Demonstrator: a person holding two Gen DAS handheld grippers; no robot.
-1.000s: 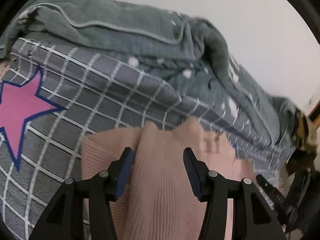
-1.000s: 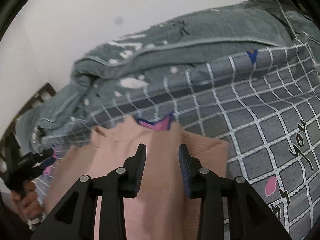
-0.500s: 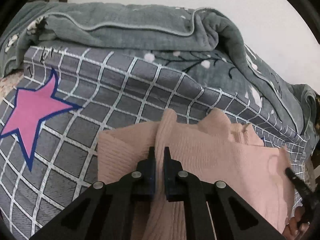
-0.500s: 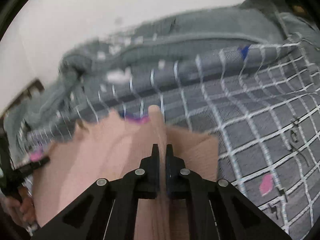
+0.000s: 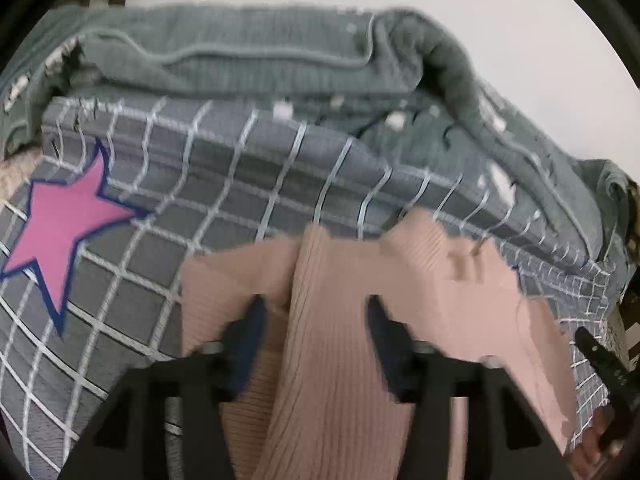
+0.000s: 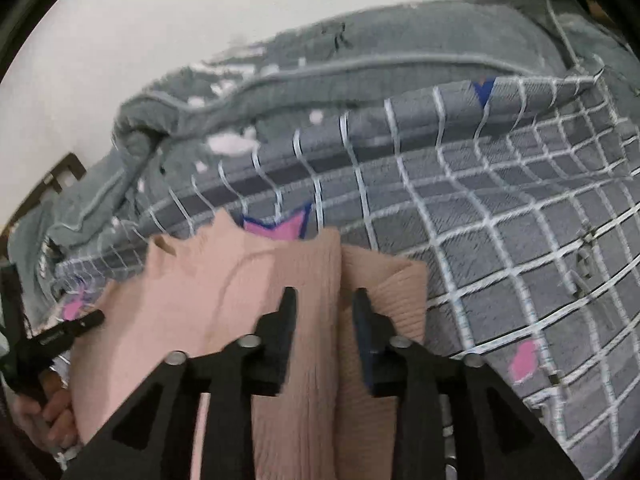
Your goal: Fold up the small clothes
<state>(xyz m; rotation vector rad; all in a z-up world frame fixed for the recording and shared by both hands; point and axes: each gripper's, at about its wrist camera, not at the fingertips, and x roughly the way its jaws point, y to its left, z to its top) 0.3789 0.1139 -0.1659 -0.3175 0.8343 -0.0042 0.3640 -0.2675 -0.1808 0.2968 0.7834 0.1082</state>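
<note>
pink sweater [image 5: 344,344] on checked bedsheet [image 5: 224,184], white wall [image 5: 520,20].

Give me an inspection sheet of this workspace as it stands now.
Surface: grey checked bedsheet with a pink star.
Job's things: pink knit garment lying on the sheet, a raised ridge down each side.
Clutter: grey blanket bunched behind.
Grippers: left gripper and right gripper, jaws open, each straddling a ridge.
Cables: nothing seen.
Surroundings: pale wall; dark wooden frame.
</note>
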